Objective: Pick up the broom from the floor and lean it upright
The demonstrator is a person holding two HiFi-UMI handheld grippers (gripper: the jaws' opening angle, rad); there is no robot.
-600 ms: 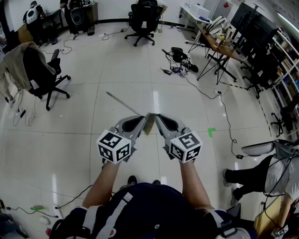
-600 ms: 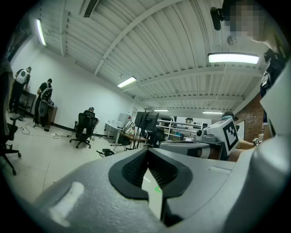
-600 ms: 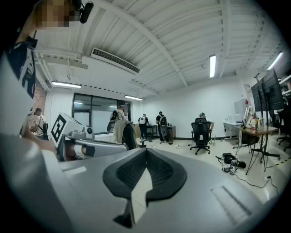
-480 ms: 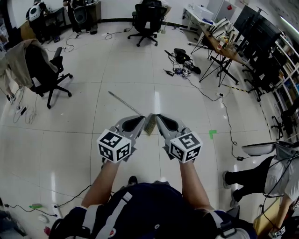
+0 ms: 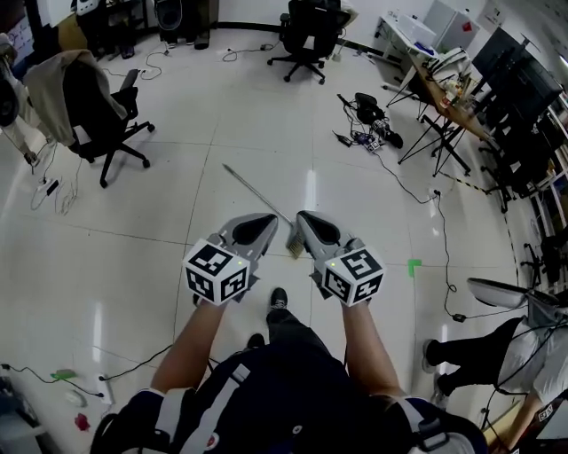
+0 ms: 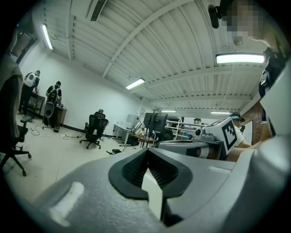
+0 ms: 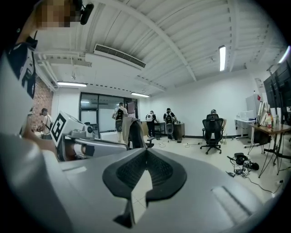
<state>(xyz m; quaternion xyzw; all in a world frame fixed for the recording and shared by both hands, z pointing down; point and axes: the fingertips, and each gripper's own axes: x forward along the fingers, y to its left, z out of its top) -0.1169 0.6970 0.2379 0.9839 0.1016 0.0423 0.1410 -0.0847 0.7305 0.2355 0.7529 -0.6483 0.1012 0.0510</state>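
Observation:
The broom (image 5: 257, 195) lies flat on the white tiled floor, its thin handle running up and left and its pale bristle head (image 5: 294, 241) just beyond my hands. My left gripper (image 5: 266, 220) and right gripper (image 5: 306, 217) are held side by side above the floor, one on each side of the bristle head in the head view, neither touching it. Both are shut with nothing between the jaws, as the left gripper view (image 6: 148, 150) and the right gripper view (image 7: 146, 150) show. The broom appears in neither gripper view. My shoe (image 5: 278, 298) shows below the grippers.
An office chair draped with a jacket (image 5: 89, 106) stands at left, another chair (image 5: 311, 27) at the far end. Cables and a black bag (image 5: 368, 106) lie on the floor at right, near a desk (image 5: 444, 80). A seated person (image 5: 497, 346) is at lower right.
The view has advanced toward the broom: it and the room have slid down and right in the head view. A shoe now shows. The grippers keep their pose.

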